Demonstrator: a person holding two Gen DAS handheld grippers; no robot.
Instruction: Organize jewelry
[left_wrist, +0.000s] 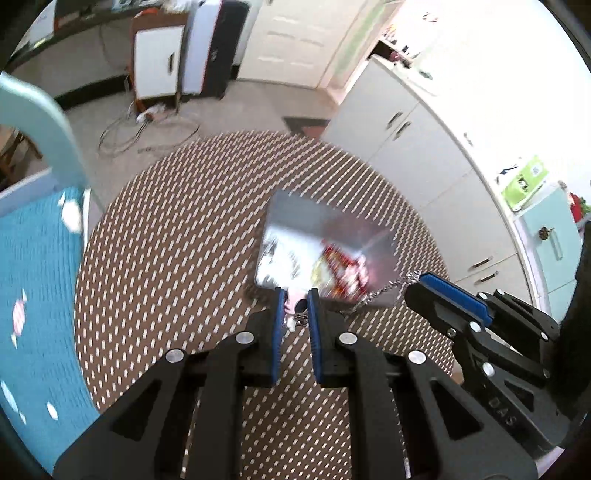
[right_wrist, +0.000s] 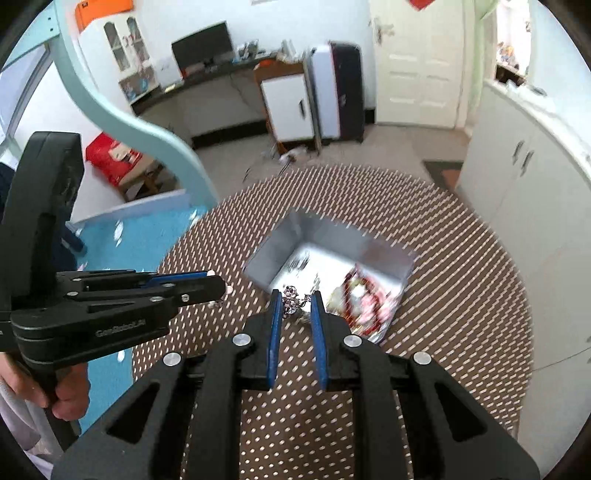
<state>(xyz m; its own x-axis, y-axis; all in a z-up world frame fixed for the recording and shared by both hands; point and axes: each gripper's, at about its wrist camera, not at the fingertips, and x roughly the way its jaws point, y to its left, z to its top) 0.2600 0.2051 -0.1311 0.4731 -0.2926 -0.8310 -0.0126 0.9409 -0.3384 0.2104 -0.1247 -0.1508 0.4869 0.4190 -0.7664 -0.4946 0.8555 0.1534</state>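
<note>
A silver box (left_wrist: 325, 236) (right_wrist: 325, 251) sits open on the round patterned table (left_wrist: 177, 258) (right_wrist: 461, 295), with red and white items inside. My left gripper (left_wrist: 296, 295) is shut on the pink-and-silver end of a necklace (left_wrist: 295, 314), just above the box's near edge. A silver chain (left_wrist: 384, 290) runs from there to my right gripper (left_wrist: 421, 278). In the right wrist view, my right gripper (right_wrist: 295, 295) is shut on the sparkly chain end (right_wrist: 291, 302), over the box's near edge. The left gripper (right_wrist: 218, 282) shows at the left.
A bed with a teal blanket (left_wrist: 33, 295) and a light blue frame (right_wrist: 122, 110) stands left of the table. White cabinets (left_wrist: 424, 147) line the right. Cables (left_wrist: 147, 129) lie on the floor beyond.
</note>
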